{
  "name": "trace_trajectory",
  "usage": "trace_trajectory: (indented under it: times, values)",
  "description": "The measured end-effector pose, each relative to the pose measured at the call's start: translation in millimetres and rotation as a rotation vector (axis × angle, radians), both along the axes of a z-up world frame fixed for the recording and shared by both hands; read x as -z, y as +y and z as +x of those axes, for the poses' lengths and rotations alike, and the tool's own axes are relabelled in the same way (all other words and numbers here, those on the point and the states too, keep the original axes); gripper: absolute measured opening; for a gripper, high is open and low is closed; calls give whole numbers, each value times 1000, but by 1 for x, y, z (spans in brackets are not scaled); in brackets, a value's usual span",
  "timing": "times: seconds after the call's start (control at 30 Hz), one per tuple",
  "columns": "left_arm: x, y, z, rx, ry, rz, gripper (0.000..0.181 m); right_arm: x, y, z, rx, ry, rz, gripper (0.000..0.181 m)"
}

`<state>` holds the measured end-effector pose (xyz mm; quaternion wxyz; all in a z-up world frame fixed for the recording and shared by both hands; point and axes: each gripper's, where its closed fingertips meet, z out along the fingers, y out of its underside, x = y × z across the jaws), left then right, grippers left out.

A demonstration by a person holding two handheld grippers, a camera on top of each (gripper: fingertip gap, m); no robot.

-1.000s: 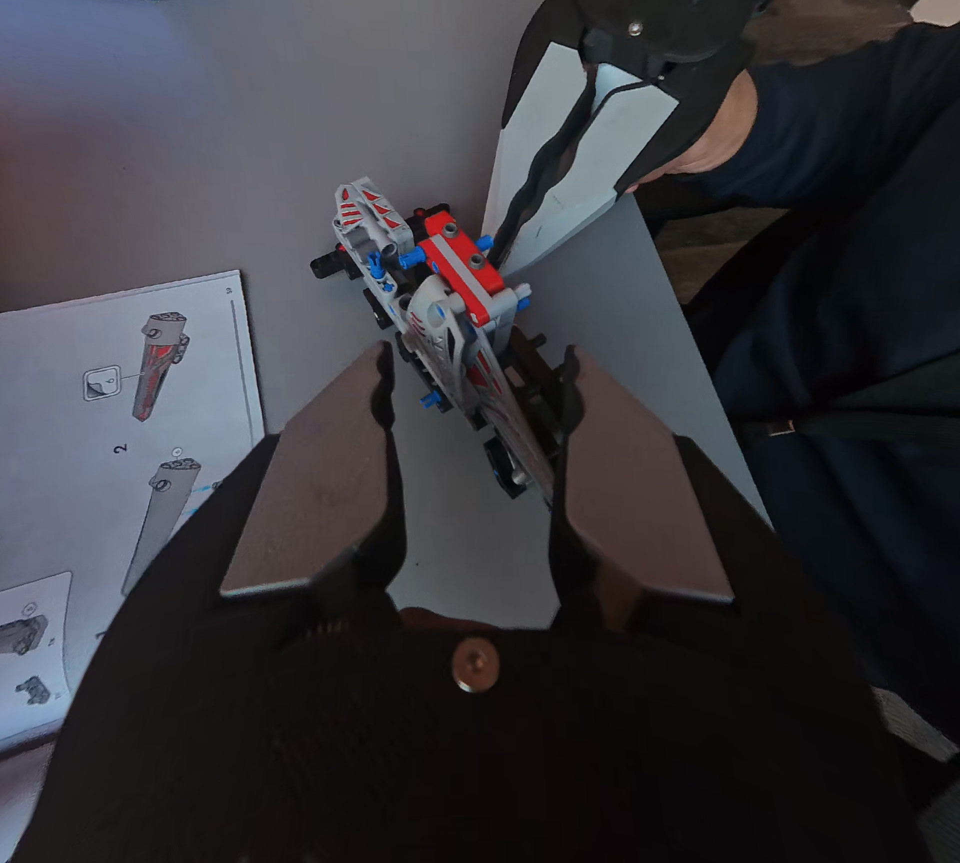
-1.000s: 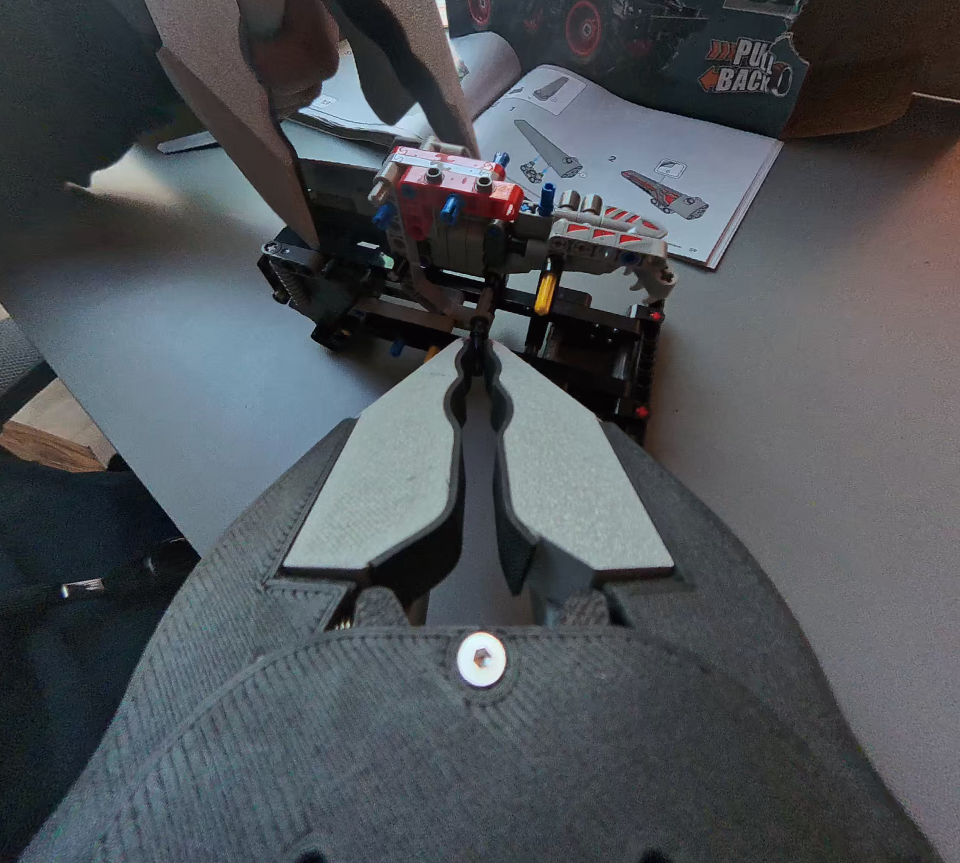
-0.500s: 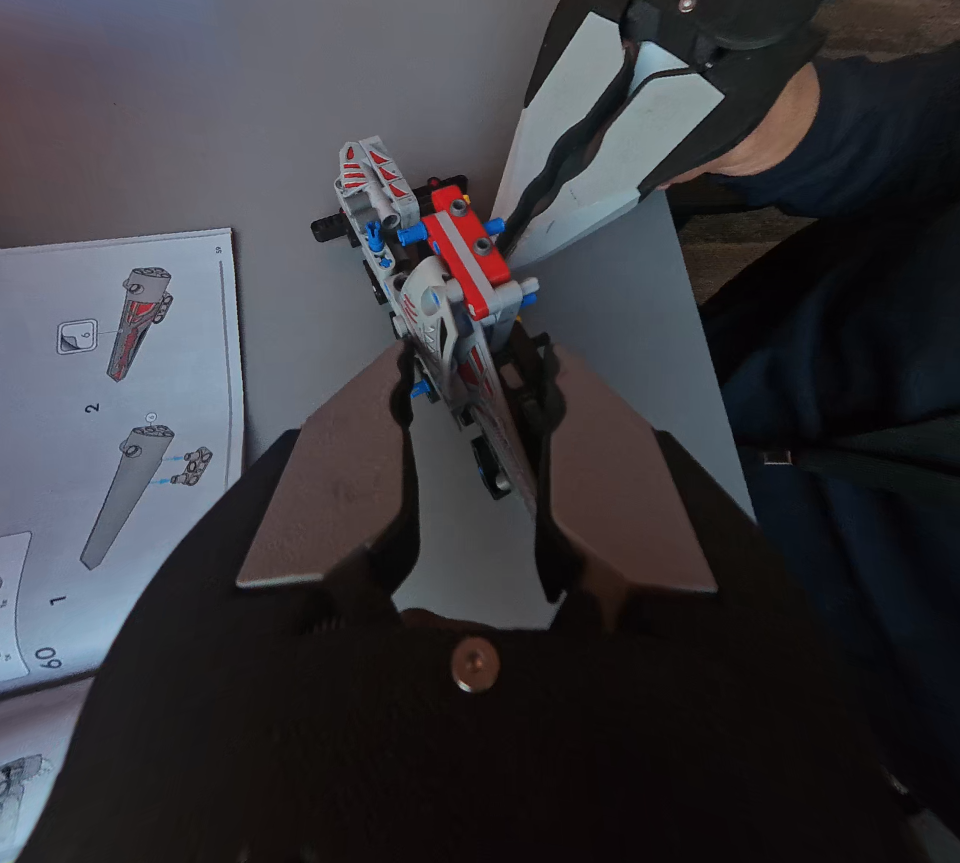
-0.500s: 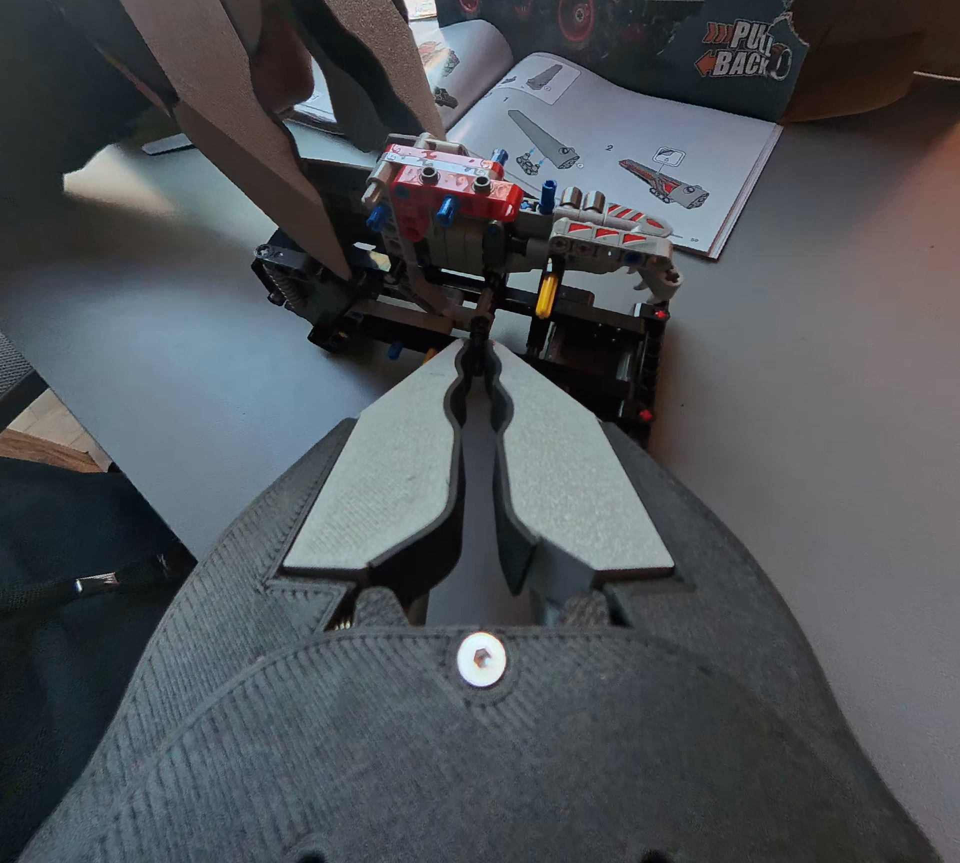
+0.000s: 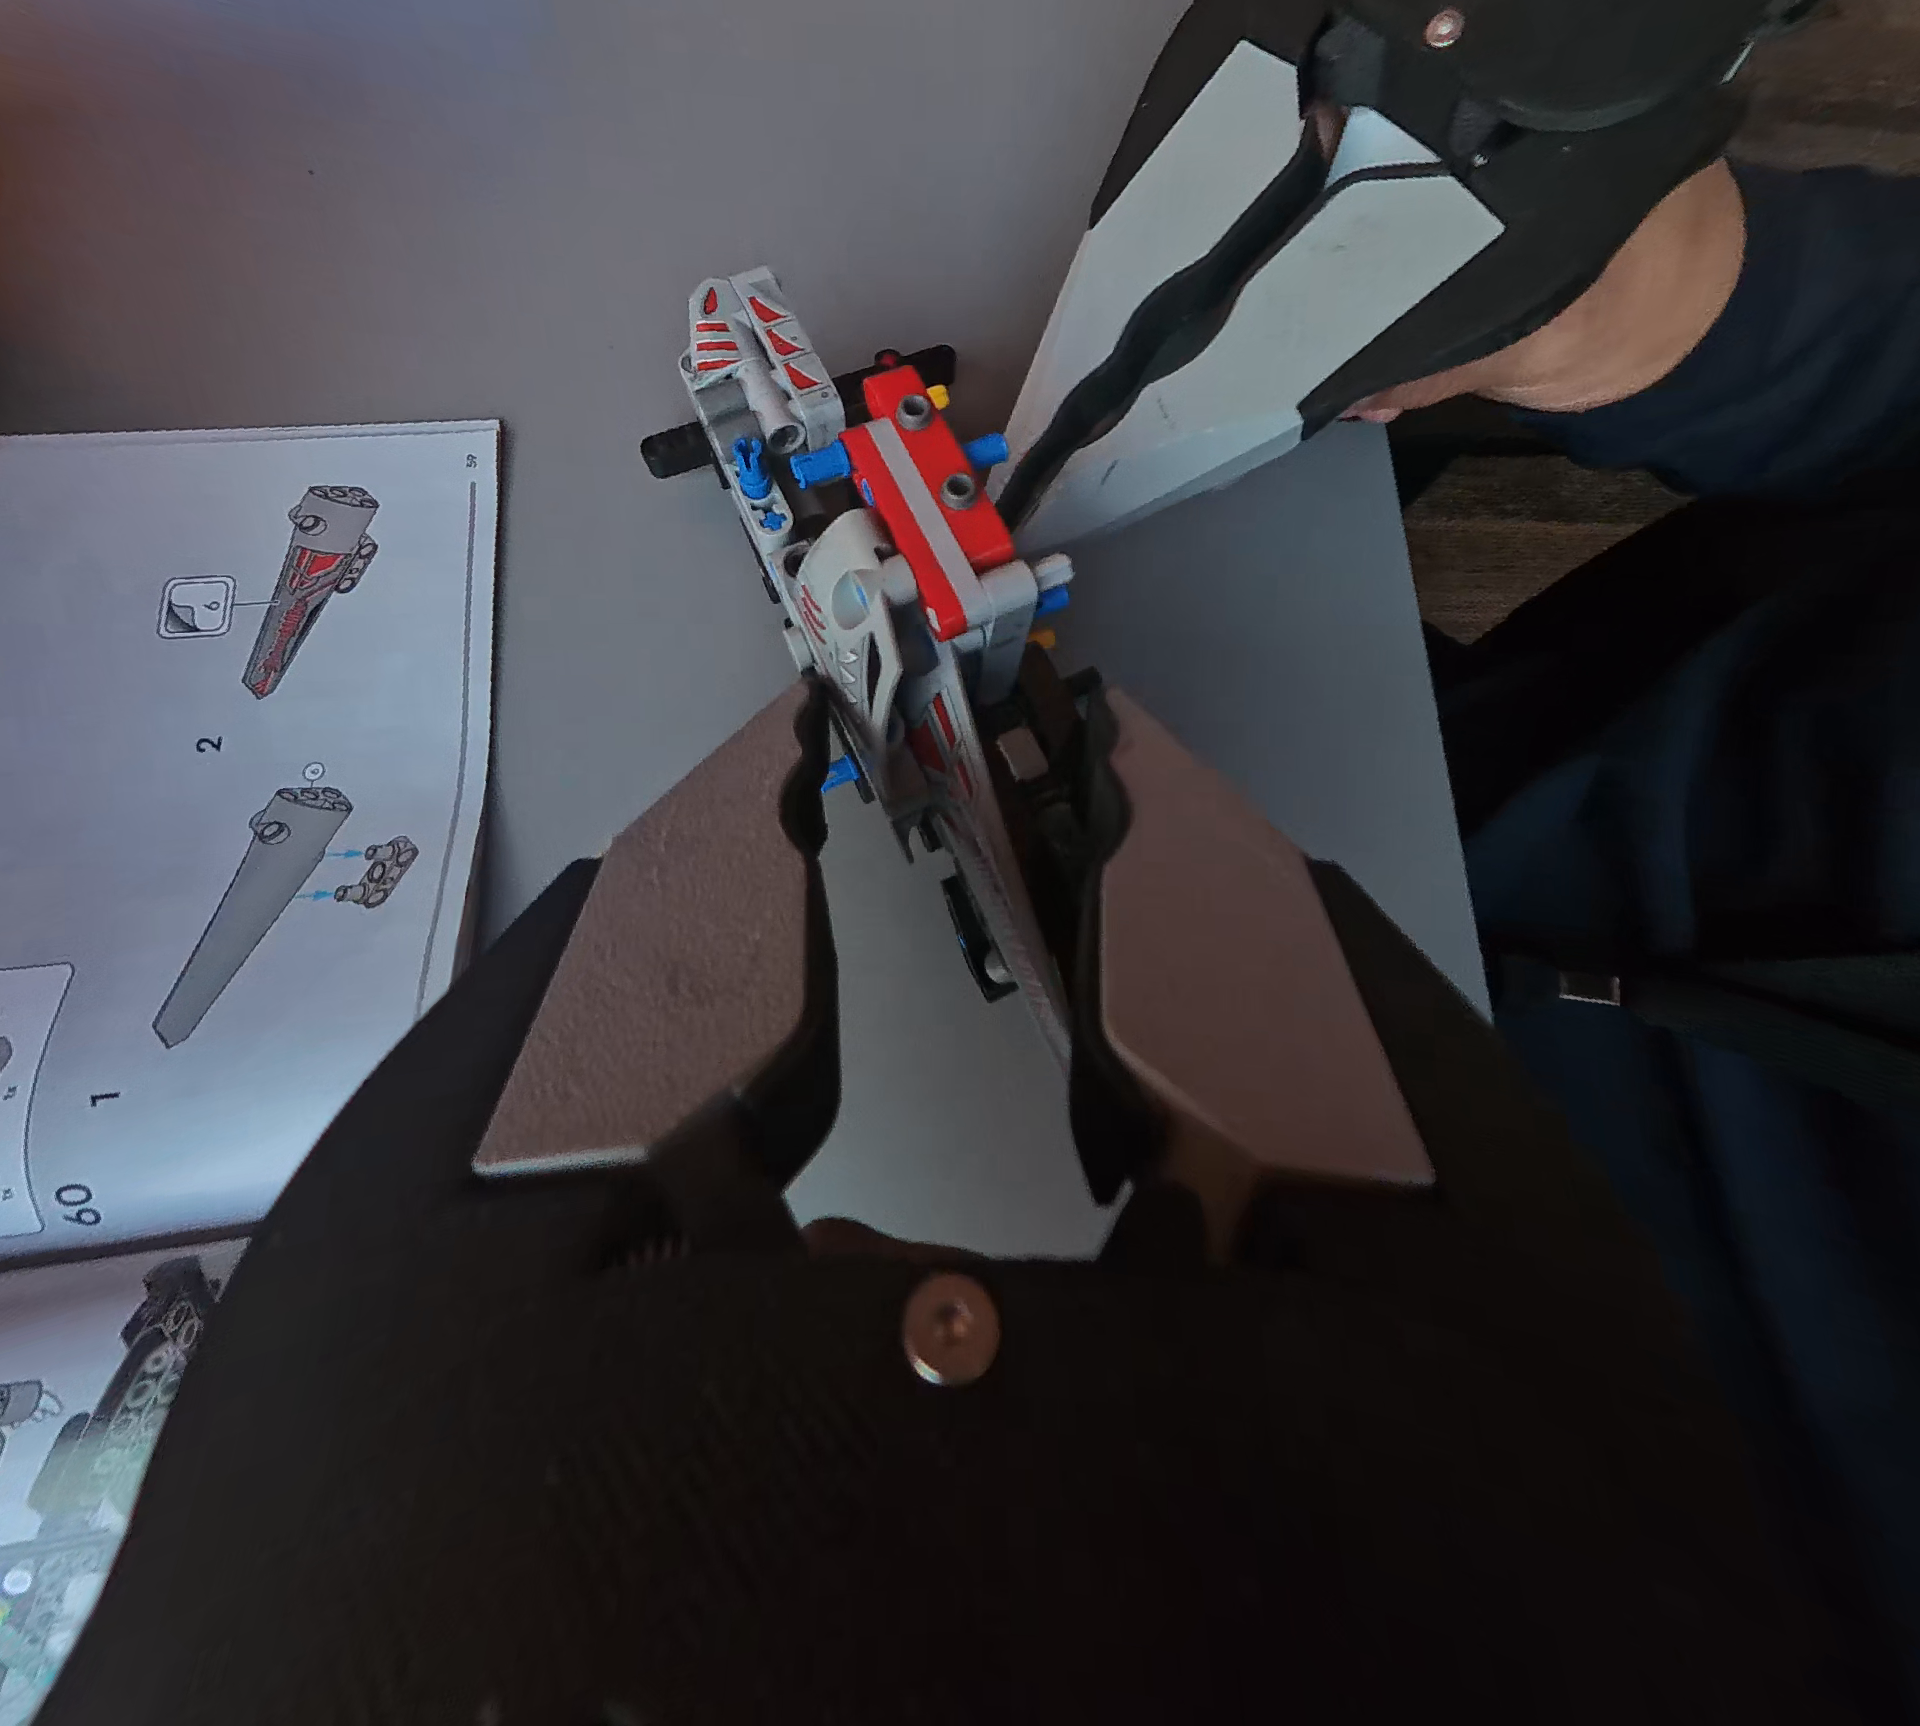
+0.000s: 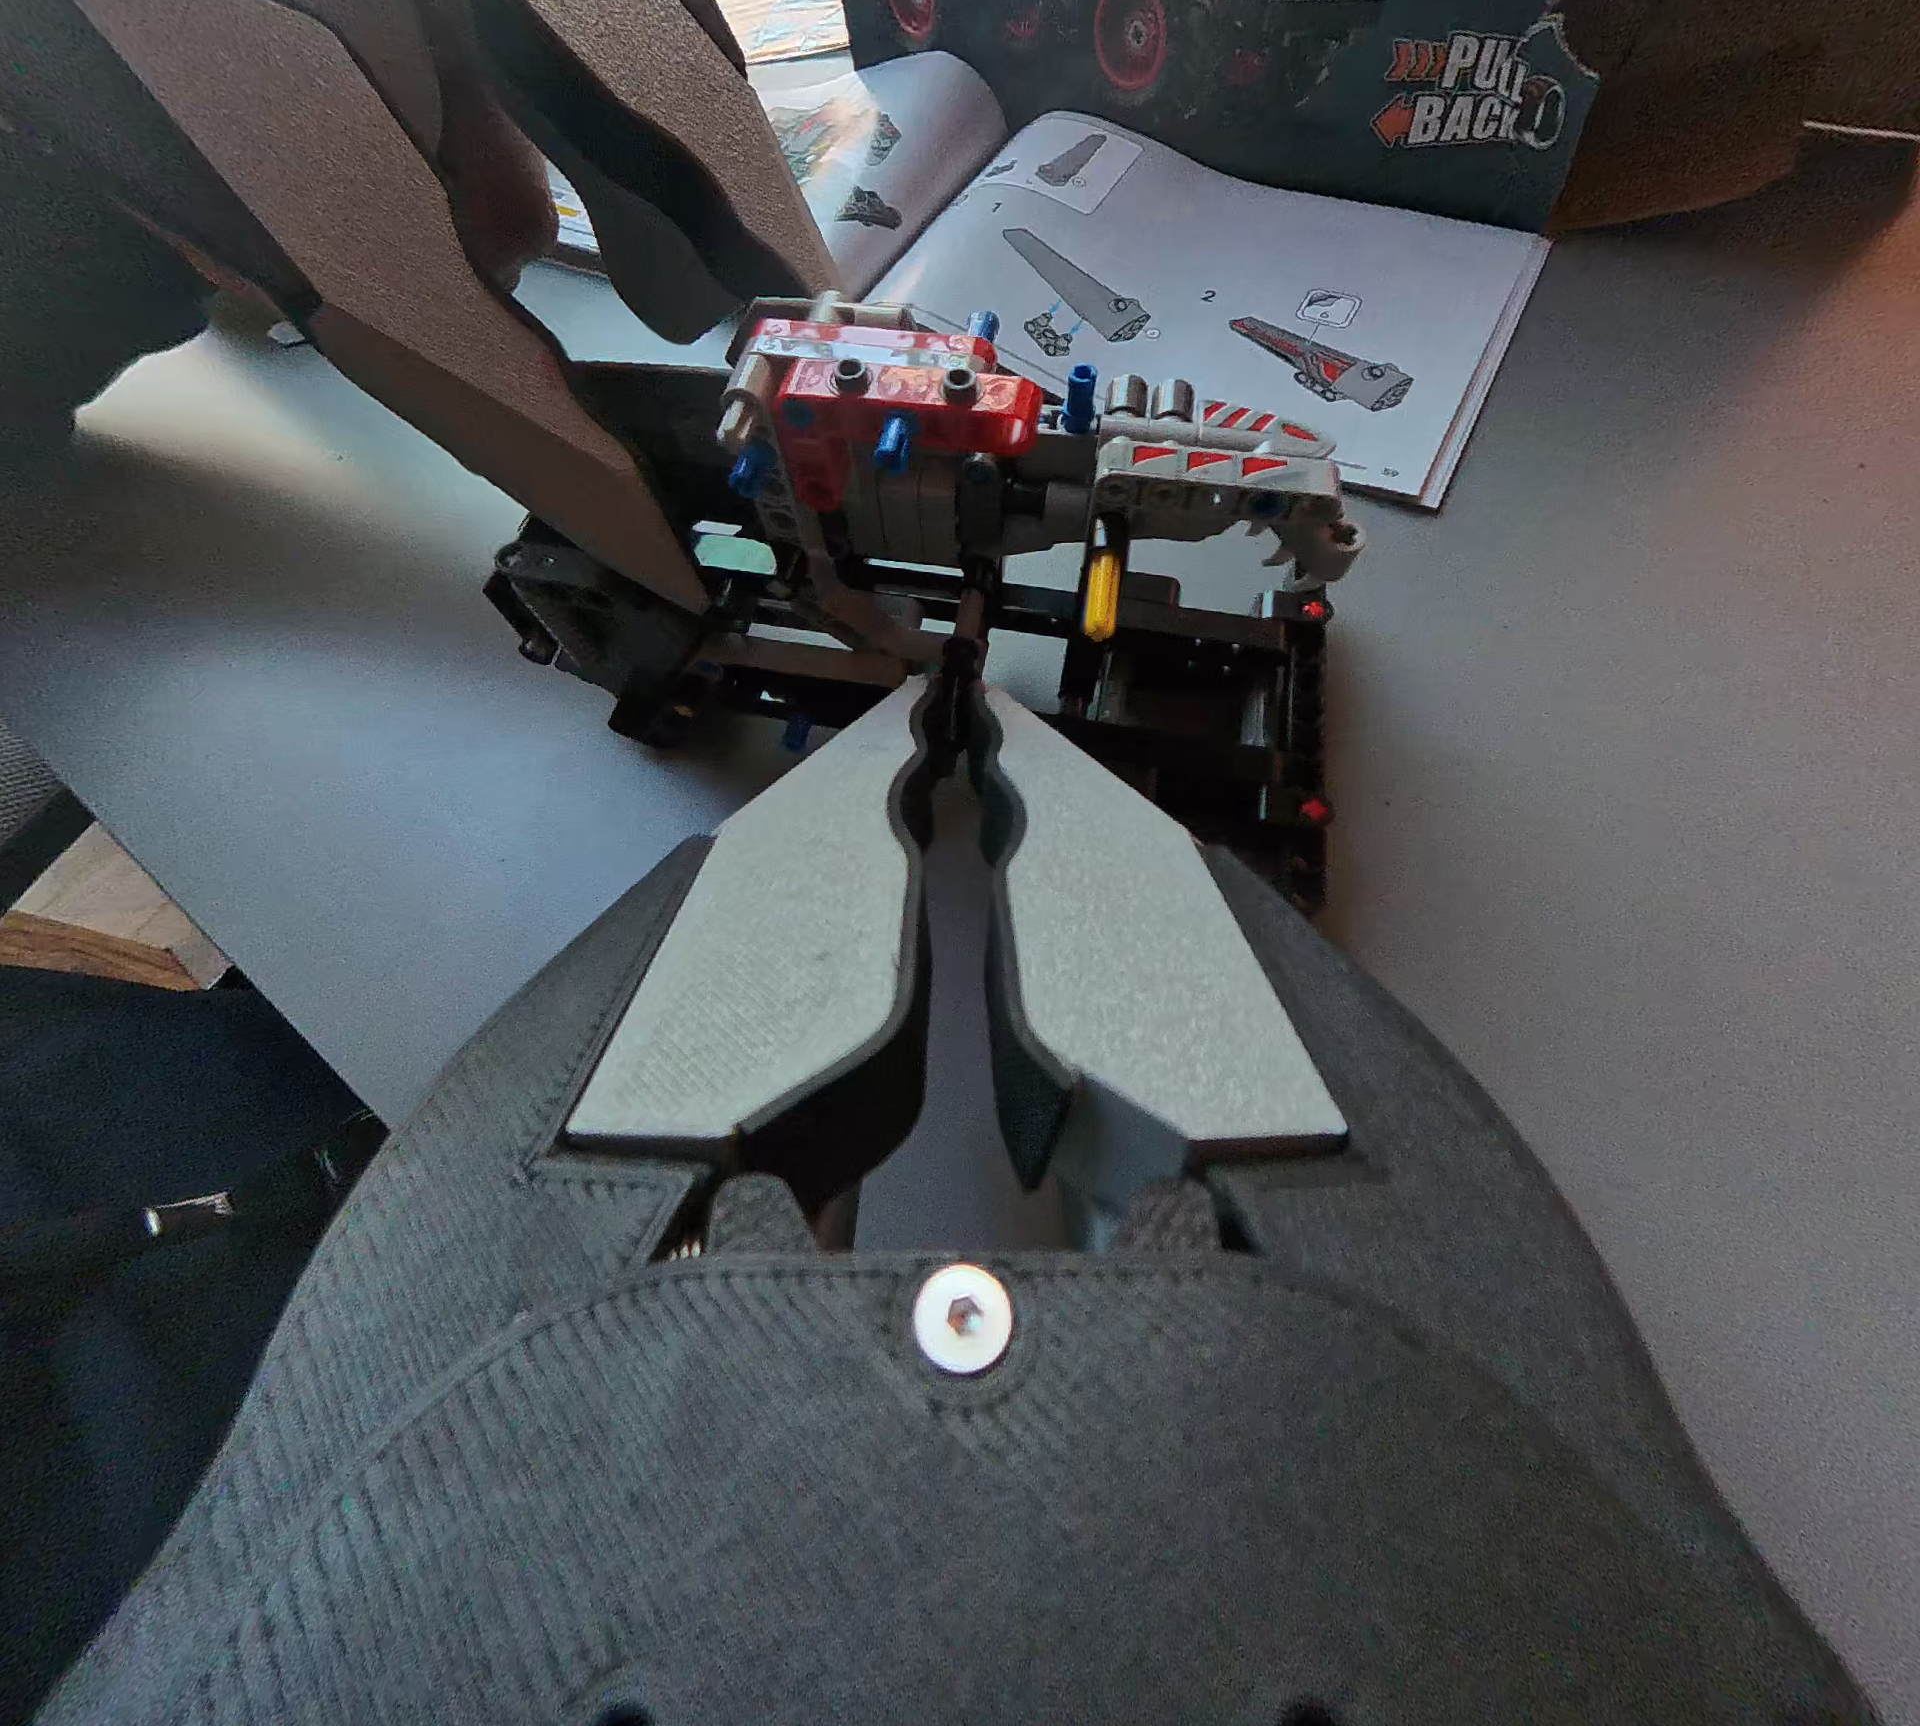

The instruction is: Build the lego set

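Lego model (image 6: pixel 935 533) sits mid-counter (image 6: pixel 1610 741). Right gripper (image 6: pixel 954 720) pinches a black pin at its near side; left gripper (image 5: pixel 951 741) straddles the far-left end, grip unclear. Push crooked and the pin jams or the model skids.

I work over a grey table (image 5: pixel 416 118) — wooden floor (image 6: pixel 94 938) shows at my eight o'clock, warm light falling from two.

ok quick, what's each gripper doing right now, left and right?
Left gripper: partly open, fingers straddling the lego model; firm grip cannot be told.
Right gripper: shut on a thin black piece of the model.
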<state>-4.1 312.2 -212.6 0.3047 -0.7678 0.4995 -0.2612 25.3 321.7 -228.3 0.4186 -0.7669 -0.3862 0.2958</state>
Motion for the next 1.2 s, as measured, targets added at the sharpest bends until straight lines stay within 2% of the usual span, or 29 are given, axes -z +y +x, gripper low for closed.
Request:
trace_trajectory:
  times: [0.67, 0.73, 0.77, 0.87, 0.93, 1.0, 1.2]
  values:
    - [0, 1, -2, -40, -40, 9, 46, 0, 4, -5, 56, -29, 47, 0]
    - [0, -15, 6, 37, -80, -56, 46, -3, 5, -9, 45, -8, 56, 0]
    - [-1, -17, 10, 19, -99, -79, 47, -5, 6, -12, 42, -7, 72, 0]
    - [-4, -1, 5, -54, -47, -15, 39, -7, 10, -12, 50, -15, 109, 0]
    - [-5, 5, 0, -60, -37, 38, 37, -7, 10, -11, 38, 11, 68, 0]
    - [-4, 4, -1, -65, -59, -9, 37, -9, 8, -8, 36, 39, 57, 0]
    - [-4, 3, 4, -72, -60, 18, 38, -8, -5, 6, 41, -28, 131, 10]
